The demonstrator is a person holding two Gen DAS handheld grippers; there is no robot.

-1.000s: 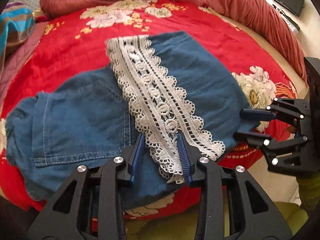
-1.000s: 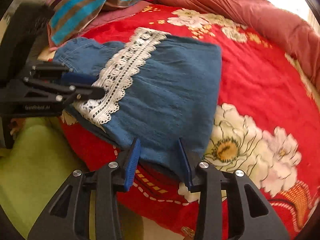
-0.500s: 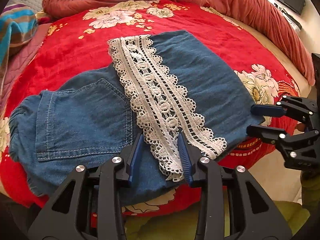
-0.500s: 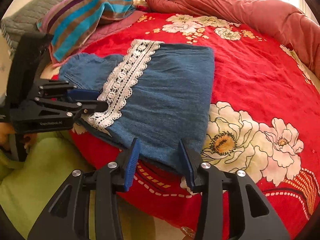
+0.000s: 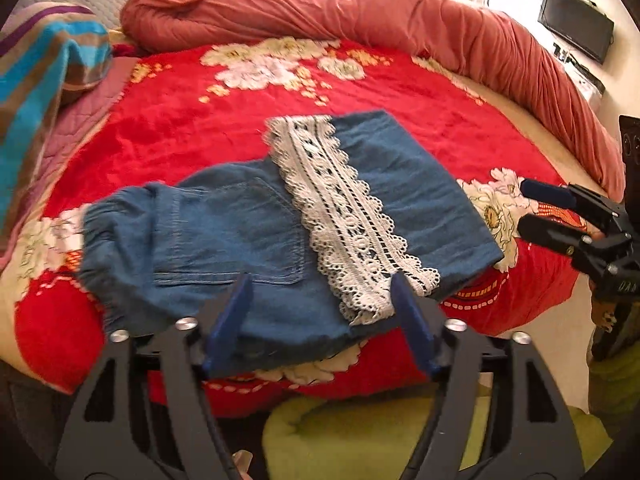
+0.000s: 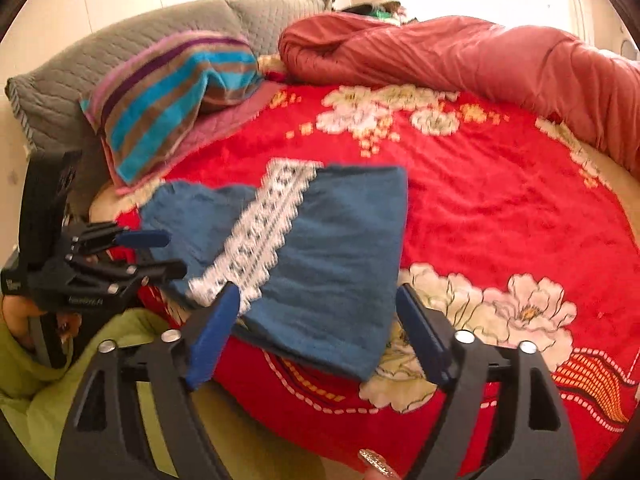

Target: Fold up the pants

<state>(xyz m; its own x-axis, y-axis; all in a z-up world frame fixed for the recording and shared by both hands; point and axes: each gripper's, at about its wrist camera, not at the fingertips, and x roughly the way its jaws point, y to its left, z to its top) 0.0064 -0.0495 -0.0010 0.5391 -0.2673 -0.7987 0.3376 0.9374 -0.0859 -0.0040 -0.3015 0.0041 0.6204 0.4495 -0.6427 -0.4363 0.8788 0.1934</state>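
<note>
Both tongs backed off, open; pants (image 5: pixel 280 236) just ahead.

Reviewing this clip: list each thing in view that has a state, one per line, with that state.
Pants: folded over, lying flat on the bed, held by neither tongs.
Lace trim: face up, running diagonally across the fold.
Left tongs: open, empty, at the near edge of the pants.
Right tongs: open, empty, over the folded corner.
Red floral blanket: spread flat.
Pink quilt: bunched along the far edge.
Striped towel: heaped on a grey pillow.
</note>
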